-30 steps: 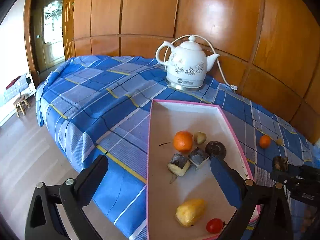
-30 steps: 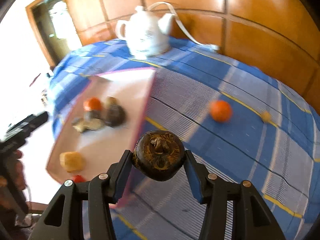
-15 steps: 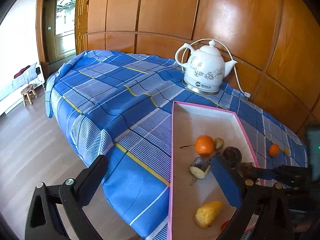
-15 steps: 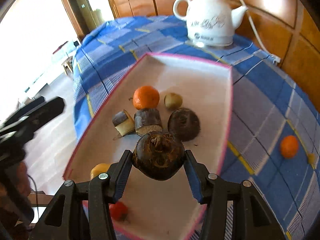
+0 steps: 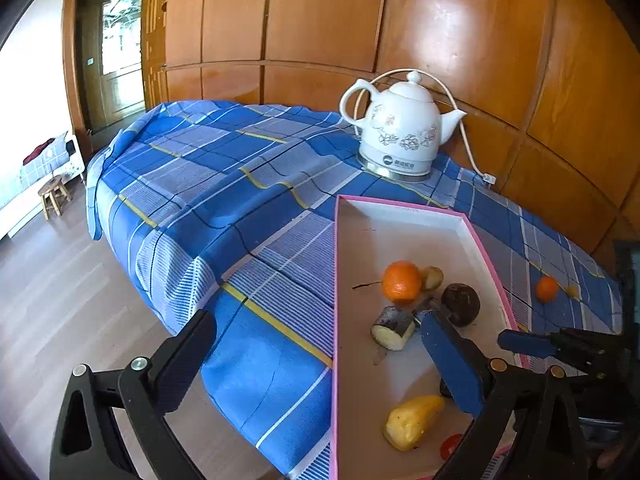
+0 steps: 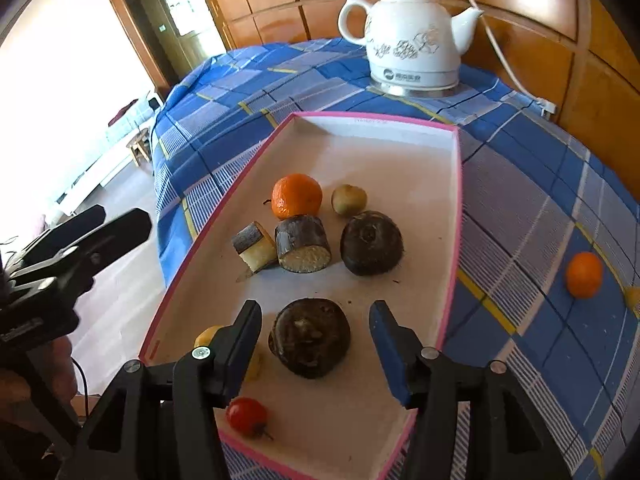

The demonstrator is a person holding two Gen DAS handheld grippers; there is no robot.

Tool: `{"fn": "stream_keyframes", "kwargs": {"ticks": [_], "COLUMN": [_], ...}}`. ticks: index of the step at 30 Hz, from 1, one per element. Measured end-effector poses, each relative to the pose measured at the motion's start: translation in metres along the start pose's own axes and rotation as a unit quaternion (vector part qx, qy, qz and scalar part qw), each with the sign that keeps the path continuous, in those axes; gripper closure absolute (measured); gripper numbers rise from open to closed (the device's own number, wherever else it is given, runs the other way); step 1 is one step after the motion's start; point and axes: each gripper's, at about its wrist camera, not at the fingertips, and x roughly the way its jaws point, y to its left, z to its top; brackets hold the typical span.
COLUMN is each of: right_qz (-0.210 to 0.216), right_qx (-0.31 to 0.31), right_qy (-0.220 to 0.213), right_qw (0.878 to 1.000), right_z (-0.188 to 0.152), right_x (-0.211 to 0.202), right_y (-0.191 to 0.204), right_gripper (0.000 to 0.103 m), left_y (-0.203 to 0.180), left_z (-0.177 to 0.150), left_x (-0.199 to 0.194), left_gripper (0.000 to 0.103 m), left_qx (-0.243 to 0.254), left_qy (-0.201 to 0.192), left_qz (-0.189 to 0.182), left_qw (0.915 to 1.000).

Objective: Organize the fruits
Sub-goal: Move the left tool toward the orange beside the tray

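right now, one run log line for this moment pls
step: release | right gripper: opening, pads clear of dark round fruit lying in pink-rimmed tray | left gripper: open, empty | outside tray: tangerine

Yellow fruit (image 6: 208, 334) mostly hidden behind right jaws; small yellow item (image 6: 634, 296) on cloth cut by edge.

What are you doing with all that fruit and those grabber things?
A person is sorting fruit into a pink-edged tray. The right gripper is over the tray with its jaws opening; a dark round fruit sits on the tray floor between them, no longer pinched. The left gripper hangs open and empty at the table edge. One orange is on the cloth, outside the tray.
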Motion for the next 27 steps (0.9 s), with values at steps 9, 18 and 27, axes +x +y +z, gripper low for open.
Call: {"fn": "stream_keyframes", "kwargs": {"ticks": [9,18,27], "right_qz": [-0.015,-0.041,-0.083], "right_qx": [0.018,0.049,0.062], "right_qy": [-0.043,-0.066,-0.074], "right_qw": [0.999,0.996,0.992], "right_z": [-0.009,-0.018,-0.028], "right_x": [-0.038,-0.065,-0.091], "right_y": [-0.013,-0.046,-0.084], "right_gripper": [0.046,0.046,0.046], "left_y": [-0.017,-0.035,-0.056], "left_z": [0.000,-0.001,-0.003], "left_x": [-0.007,-0.013,-0.016], "left_gripper": [0.000,0.000,0.000], "left_qx": [0.022,0.044,0.074], "left_qy": [-0.001,-0.002,-0.001], "left_qz": [-0.015,-0.024,-0.037], "left_qw": [0.9996,0.9987,0.9966]}}
